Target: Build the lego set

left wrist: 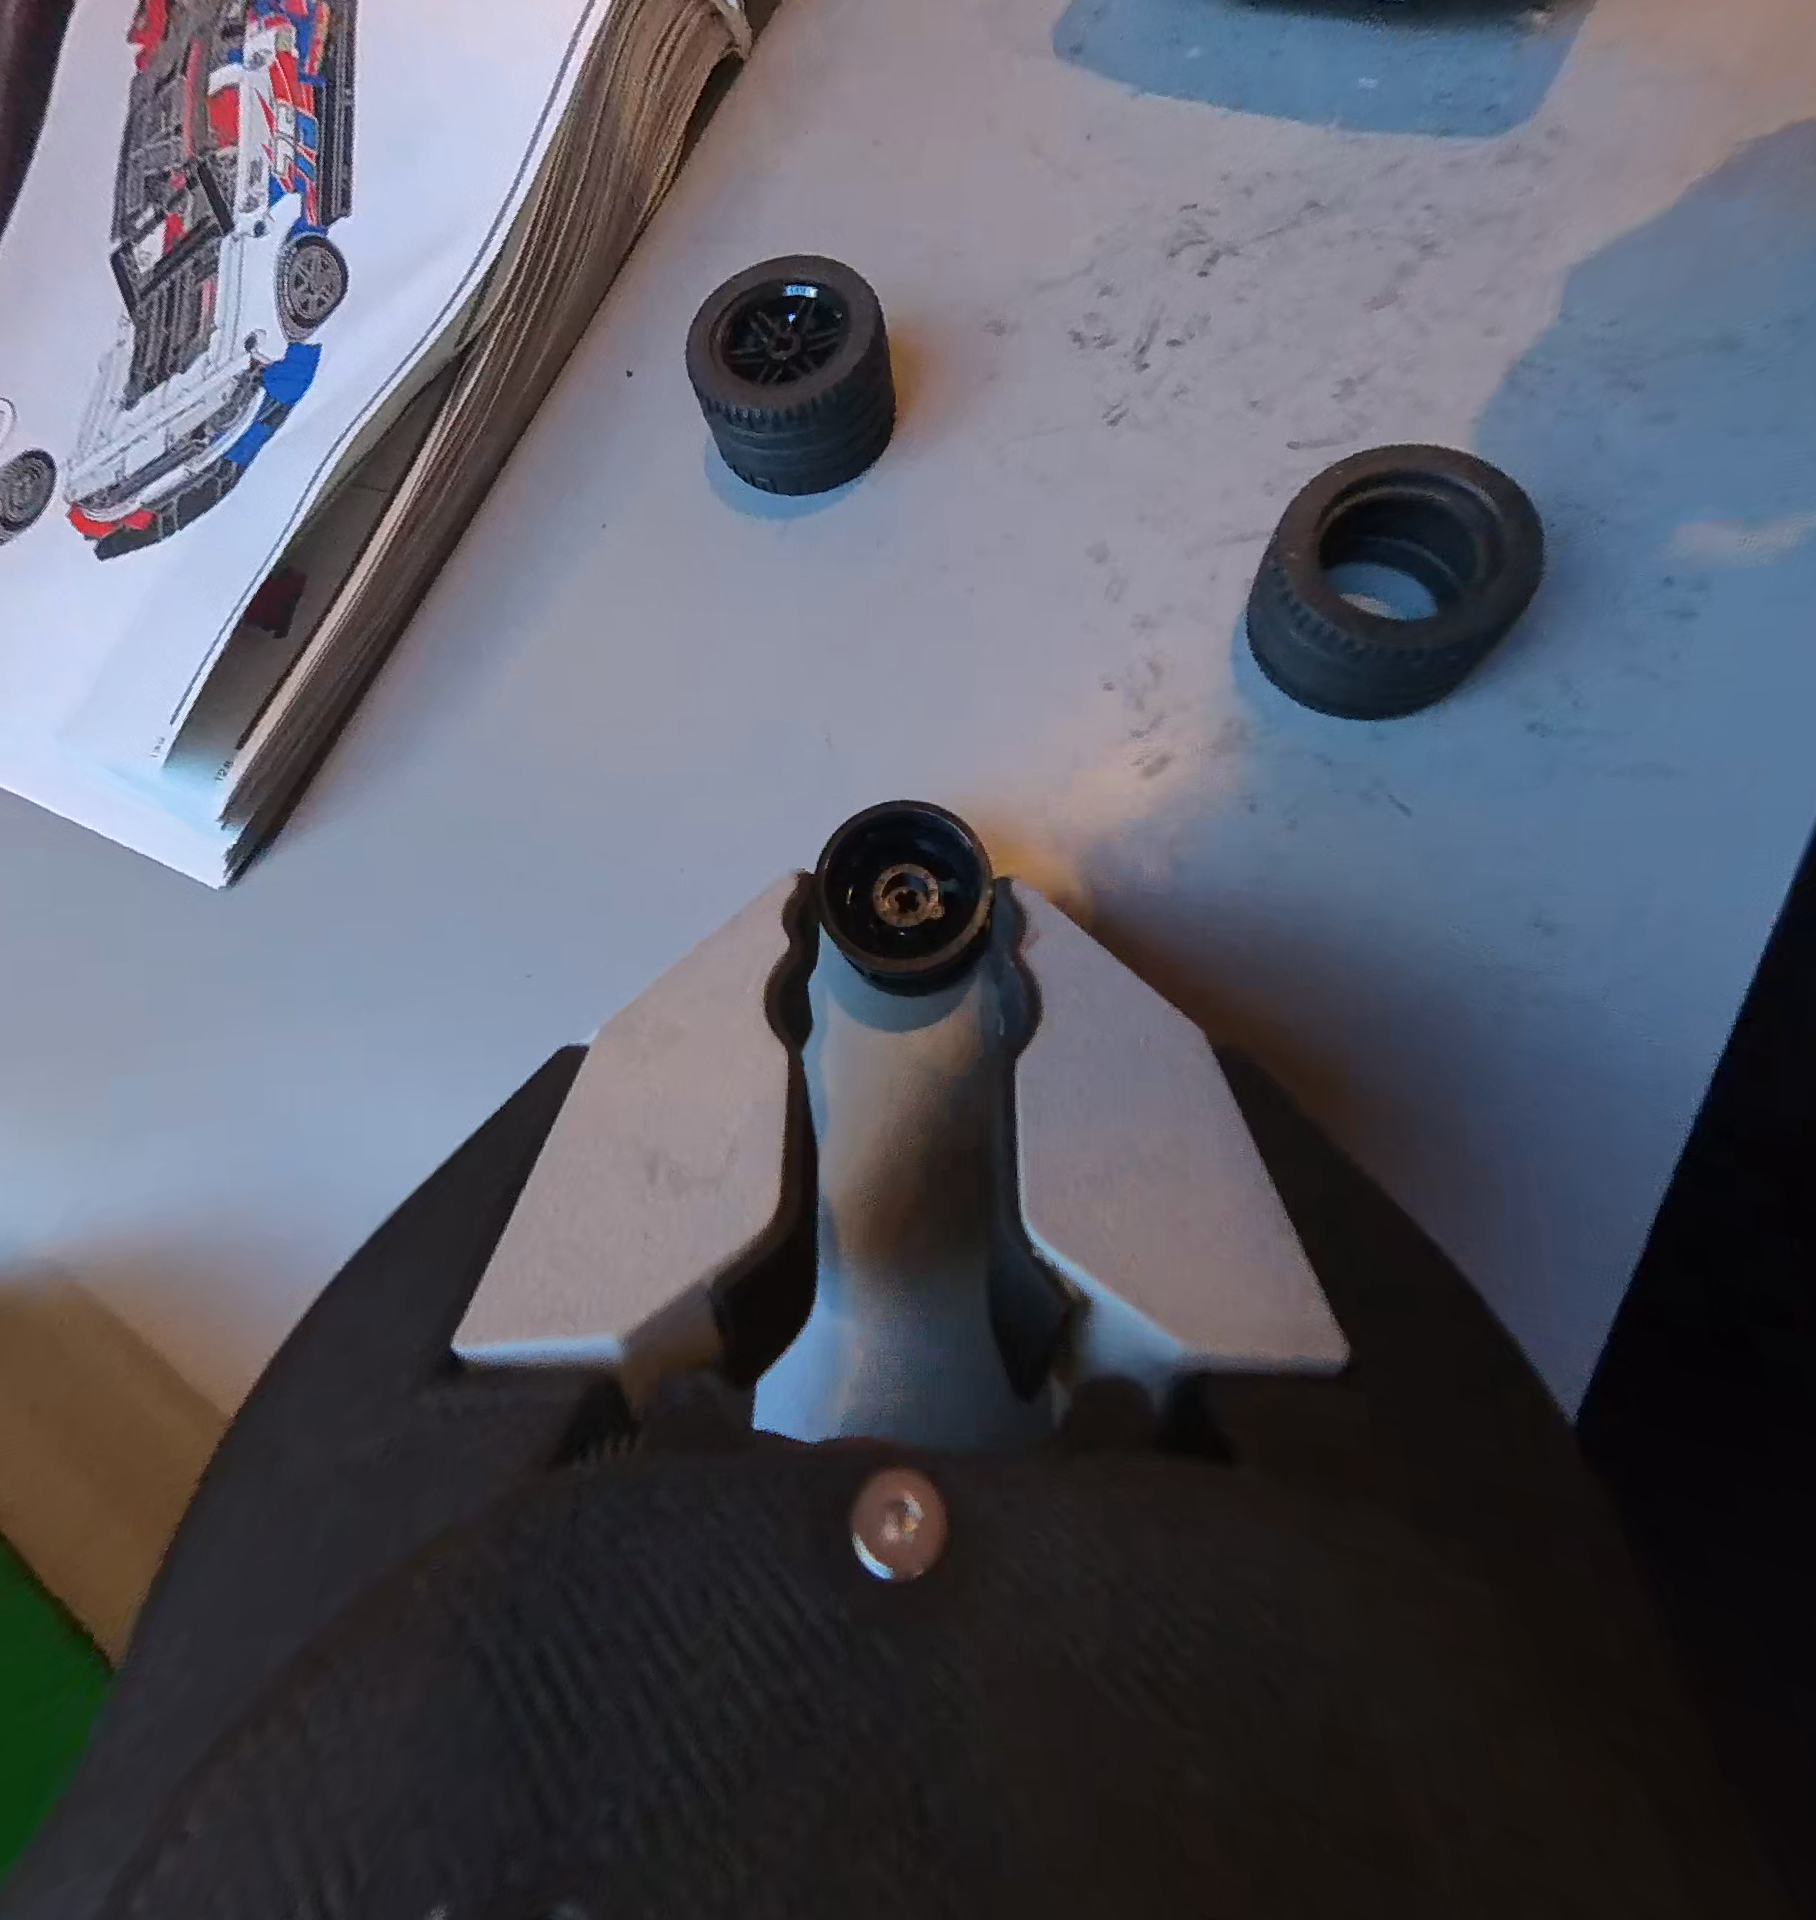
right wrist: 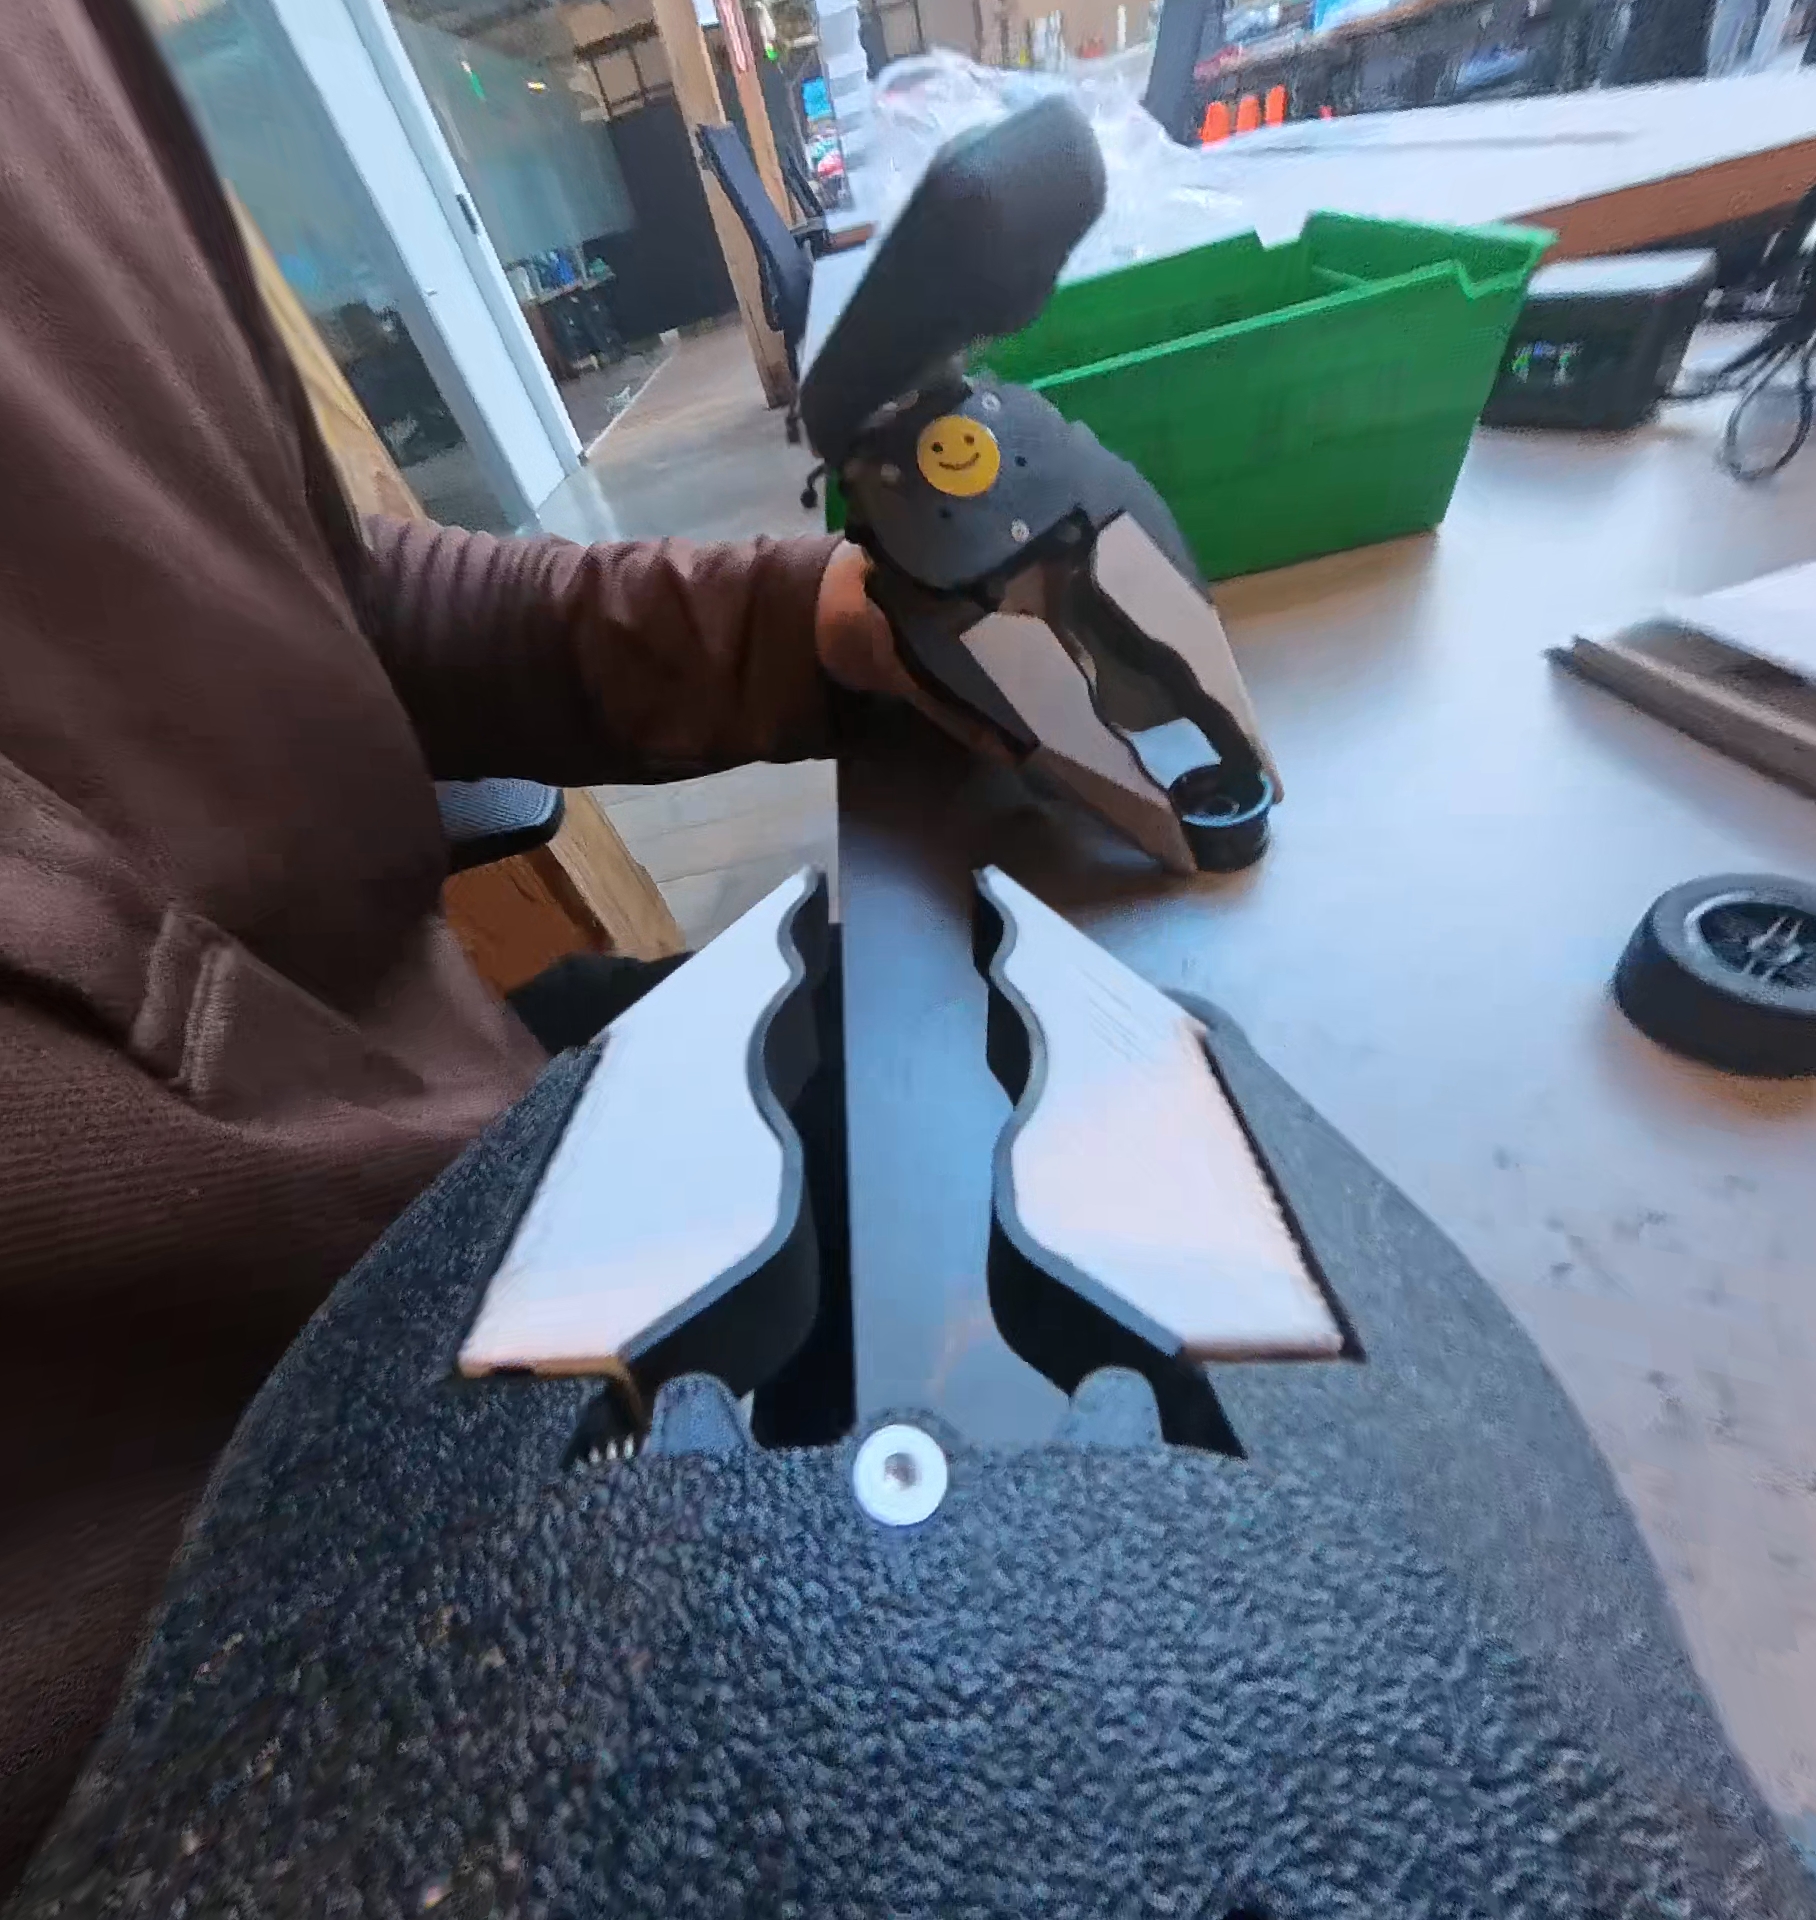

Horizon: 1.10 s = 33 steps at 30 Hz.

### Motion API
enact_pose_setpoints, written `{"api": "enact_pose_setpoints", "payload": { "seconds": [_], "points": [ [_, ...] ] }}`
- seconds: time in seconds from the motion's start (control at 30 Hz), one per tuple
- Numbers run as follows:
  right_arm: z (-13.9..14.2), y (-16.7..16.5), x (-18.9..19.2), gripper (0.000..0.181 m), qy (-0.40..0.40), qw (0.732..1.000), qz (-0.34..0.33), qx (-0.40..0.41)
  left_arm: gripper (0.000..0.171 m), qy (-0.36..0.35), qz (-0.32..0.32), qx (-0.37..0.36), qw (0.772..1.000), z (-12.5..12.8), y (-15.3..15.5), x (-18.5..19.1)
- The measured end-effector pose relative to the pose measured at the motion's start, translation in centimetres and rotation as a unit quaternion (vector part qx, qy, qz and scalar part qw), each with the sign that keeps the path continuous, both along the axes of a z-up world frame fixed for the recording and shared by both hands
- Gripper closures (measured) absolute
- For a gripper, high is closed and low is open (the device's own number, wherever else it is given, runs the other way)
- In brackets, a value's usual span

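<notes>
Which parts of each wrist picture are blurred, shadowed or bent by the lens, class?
Left wrist view: the left gripper holding the bare rim is sharp; blue-tinged shadows and a warm light patch fall on the table; the manual bows at the frame edge. Right wrist view: the brown sleeve and background look softly blurred; the right gripper fingers glare.

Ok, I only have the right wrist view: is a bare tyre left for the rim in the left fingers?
Observer: Yes, an empty tyre lies flat on the table, beyond and right of the left gripper.
Operator: Which way does the rim face?
Observer: The rim shows its open hub side to the left camera.
Operator: Any guide nearby?
Observer: An open instruction booklet lies left of the finished wheel.
</notes>
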State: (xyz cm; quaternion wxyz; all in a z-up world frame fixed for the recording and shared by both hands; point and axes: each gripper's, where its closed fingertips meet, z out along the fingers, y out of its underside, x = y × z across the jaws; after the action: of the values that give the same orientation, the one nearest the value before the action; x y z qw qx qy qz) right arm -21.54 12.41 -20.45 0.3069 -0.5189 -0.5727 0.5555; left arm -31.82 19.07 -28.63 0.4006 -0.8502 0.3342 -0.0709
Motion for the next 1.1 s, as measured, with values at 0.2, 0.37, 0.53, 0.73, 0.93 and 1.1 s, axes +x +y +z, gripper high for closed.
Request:
{"api": "enact_pose_setpoints", "payload": {
  "seconds": [0.2, 0.37, 0.53, 0.73, 0.93, 1.1],
  "points": [
    [-0.8, 0.5, 1.1, 0.155, -0.024, 0.999, -0.020, 0.041, 0.142, 0.076, -0.058, 0.081, 0.992, 0.4, -1.1, 1.4],
    [-1.5, 0.8, 2.0, 0.150, -0.045, 0.998, -0.052, 0.005, 0.142, 0.092, -0.069, 0.100, 0.988, 0.5, -1.3, 1.7],
    [-3.2, 1.3, 3.2, 0.152, -0.086, 0.988, -0.087, 0.090, 0.142, 0.122, -0.071, 0.135, 0.981, 0.8, -1.6, 1.9],
    [-6.4, 0.7, 4.6, 0.153, -0.139, 0.981, -0.096, 0.092, 0.142, 0.147, -0.028, 0.281, 0.948, 4.1, -1.8, 2.0],
    [-0.2, -0.4, 3.6, 0.151, -0.043, 0.996, -0.076, 0.008, 0.141, 0.151, -0.124, 0.438, 0.878, 9.0, -5.5, 10.5],
    [2.2, -0.6, 1.9, 0.138, -0.034, 0.998, -0.028, -0.047, 0.141, 0.106, -0.137, 0.474, 0.863, 10.6, -5.4, 12.6]
  ]
}}
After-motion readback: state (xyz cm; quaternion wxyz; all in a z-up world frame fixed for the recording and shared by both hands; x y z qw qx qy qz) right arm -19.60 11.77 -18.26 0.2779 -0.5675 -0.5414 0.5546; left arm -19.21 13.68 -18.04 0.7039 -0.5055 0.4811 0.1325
